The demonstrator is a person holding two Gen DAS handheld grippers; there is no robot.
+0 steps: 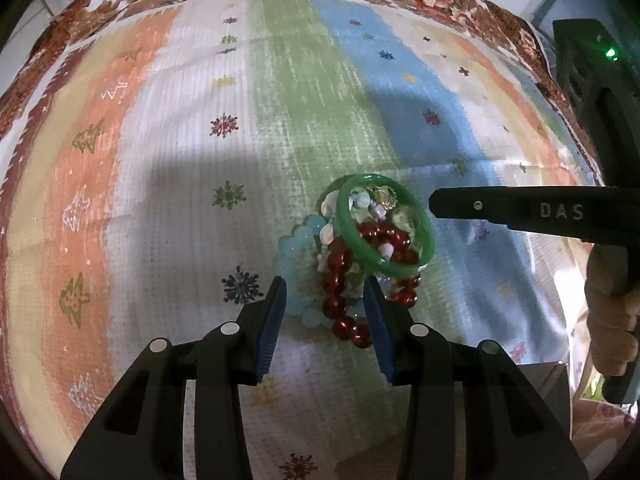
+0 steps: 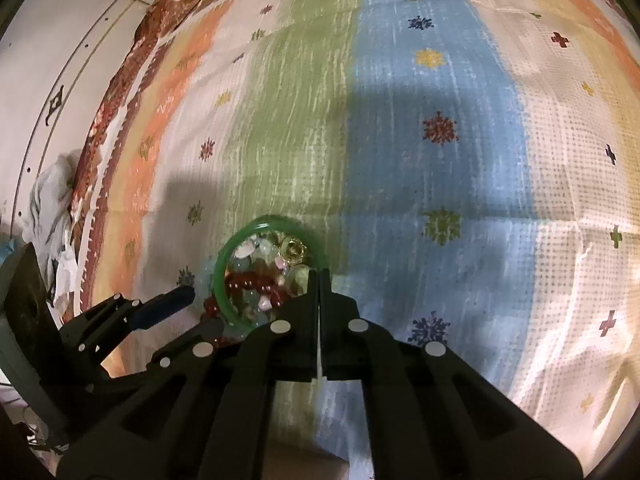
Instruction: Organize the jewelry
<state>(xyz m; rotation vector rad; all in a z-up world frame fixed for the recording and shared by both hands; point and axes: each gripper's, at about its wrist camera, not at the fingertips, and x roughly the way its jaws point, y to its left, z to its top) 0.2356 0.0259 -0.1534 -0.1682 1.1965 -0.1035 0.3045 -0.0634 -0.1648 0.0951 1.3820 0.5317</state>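
Now, from my left wrist, my left hand-held gripper (image 1: pixel 325 290) stands open astride the near end of the bead bracelets (image 1: pixel 340 300), the green bangle (image 1: pixel 386 226) tilted just beyond. From my right wrist, my right hand-held gripper (image 2: pixel 319 276) is closed with nothing between its tips, which sit over the green bangle's (image 2: pixel 224 280) right rim; that ring lies atop the heap on the striped cloth (image 2: pixel 400 120).

Striped cloth (image 1: pixel 280 100); pale wall (image 2: pixel 60 60), perhaps.

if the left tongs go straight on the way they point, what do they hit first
Likely the red bead string lying between the open left tongs, with the pale blue beads beside it; depth is unclear.
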